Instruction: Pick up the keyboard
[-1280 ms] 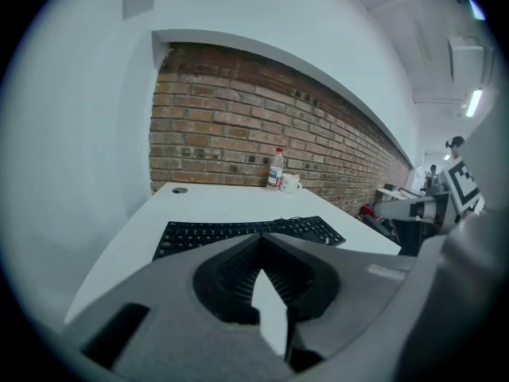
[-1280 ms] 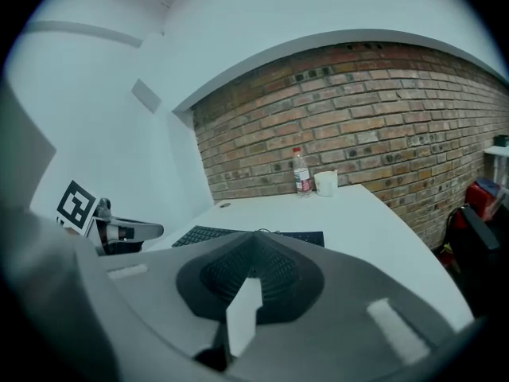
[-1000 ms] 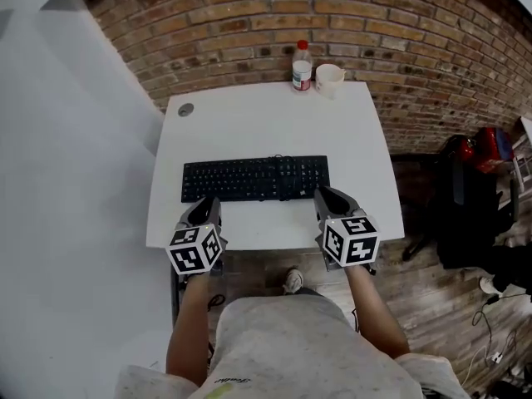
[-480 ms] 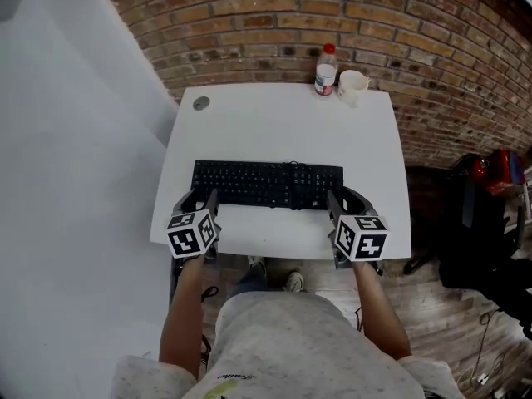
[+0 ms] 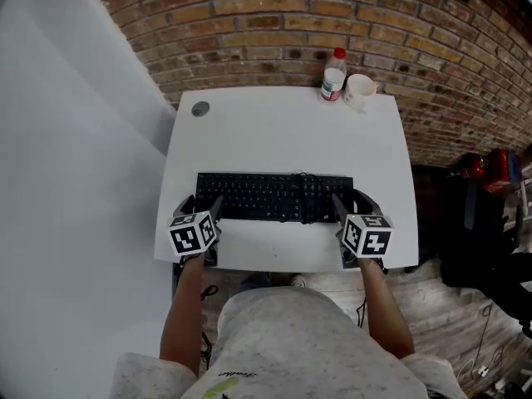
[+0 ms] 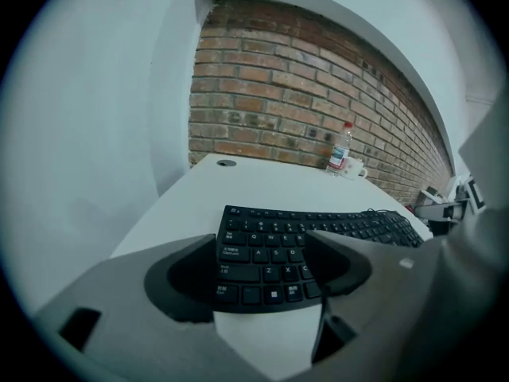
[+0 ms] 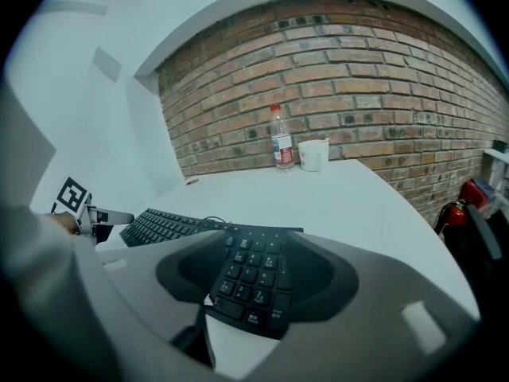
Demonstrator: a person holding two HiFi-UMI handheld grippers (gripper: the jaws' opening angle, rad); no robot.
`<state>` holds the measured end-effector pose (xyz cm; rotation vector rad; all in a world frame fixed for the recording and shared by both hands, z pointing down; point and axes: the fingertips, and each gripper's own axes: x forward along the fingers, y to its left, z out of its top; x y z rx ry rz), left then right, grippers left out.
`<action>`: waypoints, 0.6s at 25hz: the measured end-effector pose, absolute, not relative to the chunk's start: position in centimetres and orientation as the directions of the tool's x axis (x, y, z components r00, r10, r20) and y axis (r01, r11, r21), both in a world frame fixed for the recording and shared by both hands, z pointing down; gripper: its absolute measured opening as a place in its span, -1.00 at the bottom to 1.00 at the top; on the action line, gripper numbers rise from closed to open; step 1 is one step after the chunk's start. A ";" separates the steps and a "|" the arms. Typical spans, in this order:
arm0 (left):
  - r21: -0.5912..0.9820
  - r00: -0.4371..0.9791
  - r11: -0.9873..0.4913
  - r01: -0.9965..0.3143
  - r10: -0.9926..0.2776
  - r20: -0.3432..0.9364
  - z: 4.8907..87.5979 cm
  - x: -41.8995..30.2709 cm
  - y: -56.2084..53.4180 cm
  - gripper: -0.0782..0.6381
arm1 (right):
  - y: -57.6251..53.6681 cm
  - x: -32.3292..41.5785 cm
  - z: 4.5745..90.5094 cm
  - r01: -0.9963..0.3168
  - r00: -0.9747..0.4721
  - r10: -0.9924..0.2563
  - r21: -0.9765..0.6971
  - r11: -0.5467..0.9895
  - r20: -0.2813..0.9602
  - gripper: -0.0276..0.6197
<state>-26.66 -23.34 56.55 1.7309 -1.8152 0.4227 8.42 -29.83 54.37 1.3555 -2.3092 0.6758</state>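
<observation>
Moved since earlier: left hand-held gripper and right hand-held gripper, forward to the keyboard, jaws just opening. Left: wide apart, straddling its letter-key end, not gripping. Right: apart around the number-pad end, not gripping. Keyboard: black, full-size, corded, flat near the white surface front edge.

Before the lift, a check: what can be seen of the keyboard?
The keyboard is black, plastic-looking, with a number pad at its right end and a cable across it. It lies flat on the white table near the front edge. Its ends sit between the jaws of the left gripper and right gripper, which have just been opening.
</observation>
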 end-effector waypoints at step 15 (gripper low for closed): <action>0.223 0.115 0.048 -0.974 -0.740 0.662 58.9 -27.4 -26.7 0.38 | -31.9 8.4 57.4 -0.912 -0.409 -0.665 -0.254 0.322 0.625 0.22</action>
